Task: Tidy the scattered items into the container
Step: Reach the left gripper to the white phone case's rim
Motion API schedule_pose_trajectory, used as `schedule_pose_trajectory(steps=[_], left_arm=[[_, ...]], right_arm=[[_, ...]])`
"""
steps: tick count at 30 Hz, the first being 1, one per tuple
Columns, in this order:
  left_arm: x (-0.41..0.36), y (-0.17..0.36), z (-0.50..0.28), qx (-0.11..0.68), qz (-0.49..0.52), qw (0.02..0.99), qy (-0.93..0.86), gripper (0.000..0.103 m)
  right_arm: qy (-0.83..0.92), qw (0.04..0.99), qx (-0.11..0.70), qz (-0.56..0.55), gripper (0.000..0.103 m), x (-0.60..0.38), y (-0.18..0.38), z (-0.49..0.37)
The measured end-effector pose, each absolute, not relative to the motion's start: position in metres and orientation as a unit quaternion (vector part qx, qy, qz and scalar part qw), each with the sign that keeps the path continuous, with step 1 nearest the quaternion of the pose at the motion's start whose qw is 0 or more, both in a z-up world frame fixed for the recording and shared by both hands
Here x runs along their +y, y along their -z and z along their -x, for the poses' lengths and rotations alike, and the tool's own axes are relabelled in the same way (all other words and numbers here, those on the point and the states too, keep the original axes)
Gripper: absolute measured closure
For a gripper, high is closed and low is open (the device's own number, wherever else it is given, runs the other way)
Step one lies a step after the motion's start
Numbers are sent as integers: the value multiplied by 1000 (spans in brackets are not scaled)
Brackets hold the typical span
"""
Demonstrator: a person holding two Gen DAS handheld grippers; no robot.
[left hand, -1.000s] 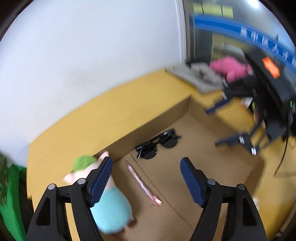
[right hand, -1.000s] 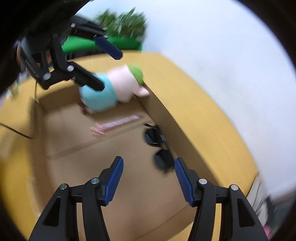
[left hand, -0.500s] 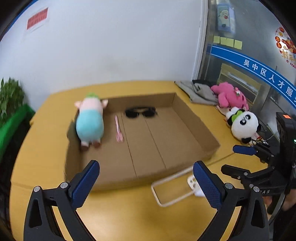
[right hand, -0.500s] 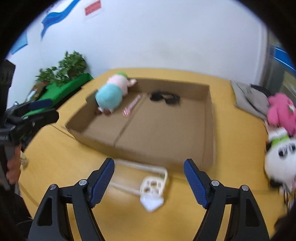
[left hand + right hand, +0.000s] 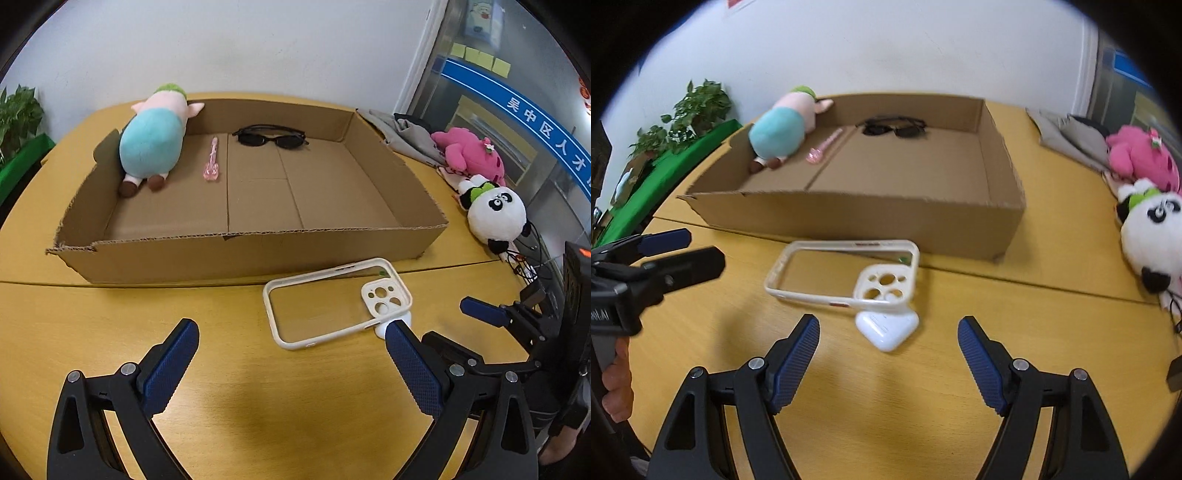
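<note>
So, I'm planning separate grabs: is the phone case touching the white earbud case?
Touching: in the right wrist view the phone case has its camera corner resting on the earbud case.

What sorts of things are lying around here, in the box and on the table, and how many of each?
Plush toys: 3 - blue plush, pink plush, panda
Sunglasses: 1
Pink pen: 1
Phone case: 1
White earbud case: 1
Grey cloth: 1
Cardboard box: 1
Total: 9

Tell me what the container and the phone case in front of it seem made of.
The container looks like plain brown corrugated cardboard: matte, with ragged, fluted cut edges and fold seams. The phone case seems a cream plastic or rubbery bumper with a clear back, since the table shows through; which one is unclear.
</note>
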State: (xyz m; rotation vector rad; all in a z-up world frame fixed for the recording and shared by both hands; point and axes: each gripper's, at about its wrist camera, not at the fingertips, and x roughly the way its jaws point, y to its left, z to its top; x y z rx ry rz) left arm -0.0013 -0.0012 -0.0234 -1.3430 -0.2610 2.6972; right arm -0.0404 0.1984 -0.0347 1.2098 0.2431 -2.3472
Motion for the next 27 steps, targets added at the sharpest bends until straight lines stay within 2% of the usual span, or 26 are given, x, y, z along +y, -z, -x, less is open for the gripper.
schedule_pose_trajectory(steps=[7,10,13,14,17,18,21,24,27], left_arm=[[-1,56,19,-100,479,40,-871,7],[-3,73,28,-116,499,37,-858,16],[-5,86,38,-127,513,44,-848,33],[-6,91,41,-130,519,46,-844,45],[-4,95,46,-121,519,42,-845,56],[-3,96,48,-118,520,42,-845,67],[-3,100,48,-122,526,48,-840,89],[-7,102,46,-127,528,44,-839,97],[-10,102,43,-131,529,43,-837,97]], right_arm=[[852,239,92,-457,26,197,61,58],[849,239,88,-463,26,196,69,68],[848,239,89,-465,26,195,74,75],[847,244,88,-464,26,194,74,77],[845,254,86,-463,26,191,73,78],[844,255,88,-463,26,190,73,77],[841,257,89,-467,28,188,73,75],[841,262,76,-467,28,191,68,72],[844,257,72,-465,28,195,64,73]])
